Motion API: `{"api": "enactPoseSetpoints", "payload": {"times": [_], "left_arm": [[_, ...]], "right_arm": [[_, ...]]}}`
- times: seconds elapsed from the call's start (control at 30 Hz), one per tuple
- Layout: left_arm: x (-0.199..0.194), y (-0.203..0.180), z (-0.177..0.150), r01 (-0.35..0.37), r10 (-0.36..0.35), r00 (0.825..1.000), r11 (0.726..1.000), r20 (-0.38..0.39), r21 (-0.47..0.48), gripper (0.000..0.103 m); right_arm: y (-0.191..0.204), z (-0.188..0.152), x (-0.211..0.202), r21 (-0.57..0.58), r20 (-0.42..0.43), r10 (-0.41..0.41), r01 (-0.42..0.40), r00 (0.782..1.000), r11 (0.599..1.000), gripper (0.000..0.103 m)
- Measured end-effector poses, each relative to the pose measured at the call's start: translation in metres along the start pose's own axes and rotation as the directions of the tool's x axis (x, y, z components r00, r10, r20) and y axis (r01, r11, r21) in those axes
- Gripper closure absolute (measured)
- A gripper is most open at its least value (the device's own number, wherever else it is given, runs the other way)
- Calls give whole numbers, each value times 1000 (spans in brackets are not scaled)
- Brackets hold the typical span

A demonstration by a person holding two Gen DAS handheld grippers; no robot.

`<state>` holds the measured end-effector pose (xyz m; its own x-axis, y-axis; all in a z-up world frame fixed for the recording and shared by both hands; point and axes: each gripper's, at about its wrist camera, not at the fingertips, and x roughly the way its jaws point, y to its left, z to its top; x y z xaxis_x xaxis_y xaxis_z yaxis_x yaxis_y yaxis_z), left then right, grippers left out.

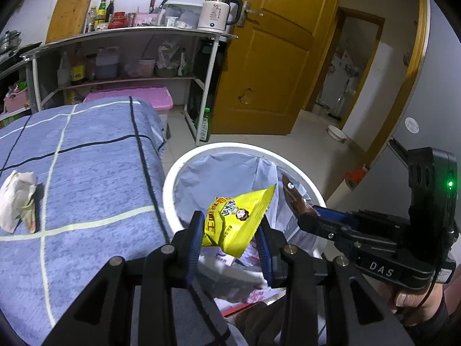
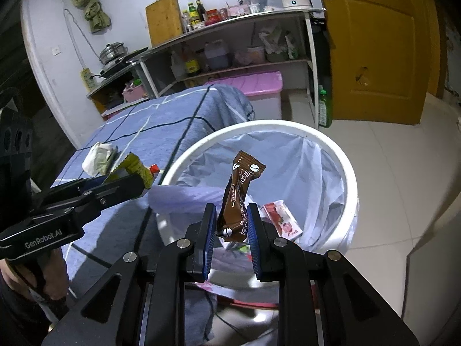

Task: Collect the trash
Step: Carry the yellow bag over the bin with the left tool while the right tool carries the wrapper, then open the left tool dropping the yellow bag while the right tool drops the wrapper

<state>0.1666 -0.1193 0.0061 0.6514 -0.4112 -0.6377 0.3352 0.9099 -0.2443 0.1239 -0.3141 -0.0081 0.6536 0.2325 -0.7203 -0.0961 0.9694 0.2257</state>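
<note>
My left gripper (image 1: 230, 230) is shut on a yellow snack bag (image 1: 236, 222), held over the white trash bin (image 1: 173, 178) lined with a pale bag. My right gripper (image 2: 230, 225) is shut on a brown coffee sachet (image 2: 239, 199), which stands upright above the bin (image 2: 348, 178). In the left wrist view the right gripper (image 1: 314, 214) reaches in from the right with the sachet (image 1: 294, 196) at its tip. The right wrist view has the left gripper (image 2: 135, 183) at the left edge with the yellow bag (image 2: 135, 167). A crumpled white wrapper (image 1: 17, 199) lies on the blue checked table cover (image 1: 86, 173).
Wrappers, among them a red and white pack (image 2: 283, 222), lie inside the bin. Behind stand a metal shelf (image 1: 129, 57) with bottles and a kettle (image 1: 219, 8), a pink lidded box (image 1: 138, 98) and a yellow door (image 1: 273, 57). Tiled floor (image 2: 403, 187) lies right of the bin.
</note>
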Motion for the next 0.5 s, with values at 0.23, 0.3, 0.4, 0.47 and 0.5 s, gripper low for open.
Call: {"api": "enactPoseSetpoints", "payload": {"times": [0.23,0.3,0.4,0.47,0.5], "left_arm": [[21,-3,5,24,-24,999,1000,-33,10,66],[26,-4,4,29,-28,999,1000,-42,11,66],[33,-3,5,33,-32,998,999,-51,11,66],[36,-2,6,32,-31,998,999,-54,10,66],[38,-2,7,33,-32,998,999,-55,8,66]], "right_arm": [[-11,1,11,21,-23,-7,7,1000,1000,81],[-14,2,15,28,-29,-10,11,1000,1000,81],[-19,2,19,39,-37,-16,17,999,999,81],[-21,3,22,40,-41,-22,23,999,999,81],[-22,3,23,39,-43,-23,25,999,999,81]]}}
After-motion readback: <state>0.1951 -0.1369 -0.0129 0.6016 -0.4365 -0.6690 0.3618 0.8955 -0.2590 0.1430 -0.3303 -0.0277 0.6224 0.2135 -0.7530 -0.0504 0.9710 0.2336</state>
